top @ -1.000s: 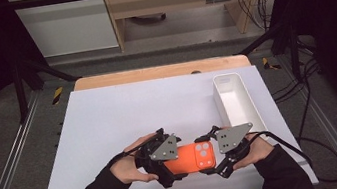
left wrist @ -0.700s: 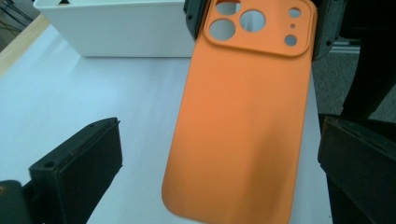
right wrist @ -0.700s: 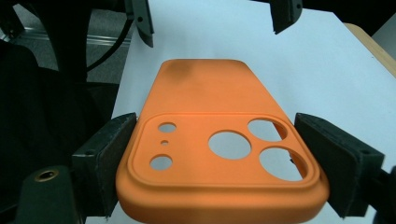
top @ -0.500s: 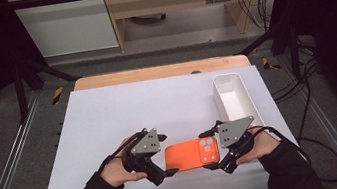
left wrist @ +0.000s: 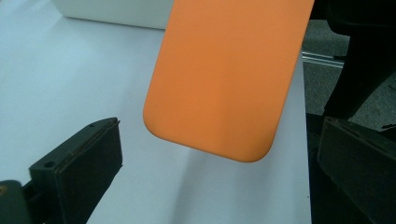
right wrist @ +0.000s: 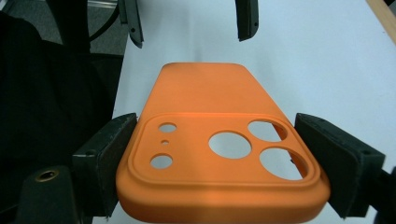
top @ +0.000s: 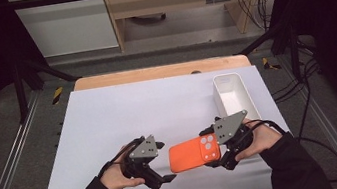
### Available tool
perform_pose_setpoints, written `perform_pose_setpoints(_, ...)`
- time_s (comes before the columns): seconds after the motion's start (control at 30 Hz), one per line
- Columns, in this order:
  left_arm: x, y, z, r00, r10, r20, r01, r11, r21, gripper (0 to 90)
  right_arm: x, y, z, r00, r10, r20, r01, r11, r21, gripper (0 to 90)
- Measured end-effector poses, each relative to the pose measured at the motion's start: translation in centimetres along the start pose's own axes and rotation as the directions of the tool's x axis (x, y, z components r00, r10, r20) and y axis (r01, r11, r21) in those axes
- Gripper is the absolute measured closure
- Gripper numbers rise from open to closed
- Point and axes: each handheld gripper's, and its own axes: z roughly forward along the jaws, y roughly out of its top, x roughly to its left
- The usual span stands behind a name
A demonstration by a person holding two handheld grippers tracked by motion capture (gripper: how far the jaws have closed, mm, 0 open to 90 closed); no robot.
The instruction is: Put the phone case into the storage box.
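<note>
Up close, camera cutouts on orange phone case (right wrist: 219, 158), right hand-held gripper (right wrist: 224, 163) clamping it

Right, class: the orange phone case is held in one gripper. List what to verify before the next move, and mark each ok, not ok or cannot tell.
1. Right gripper shut on the case at its camera end: ok.
2. Left gripper open, pads off the case: ok.
3. Case lifted off the table: ok.
4. Bin free of objects: cannot tell.
5. Cables away from the case: ok.
</note>
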Motion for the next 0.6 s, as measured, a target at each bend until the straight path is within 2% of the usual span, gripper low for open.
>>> perform_pose_setpoints(0.4, 0.0, 0.1, 0.1, 0.9999, 0.012, 0.007, -0.012, 0.9997, 0.023, 0.0, -0.4, 1.2, 0.3, 0.9992, 0.001, -0.04, 0.003, 0.9957, 0.093, 16.4)
perform_pose_setpoints(0.6, 0.0, 0.5, 0.3, 0.9995, 0.029, 0.009, -0.03, 0.9978, 0.059, 0.0, -0.6, 1.9, 0.6, 0.9981, 0.002, -0.062, 0.007, 0.9905, 0.138, 16.4)
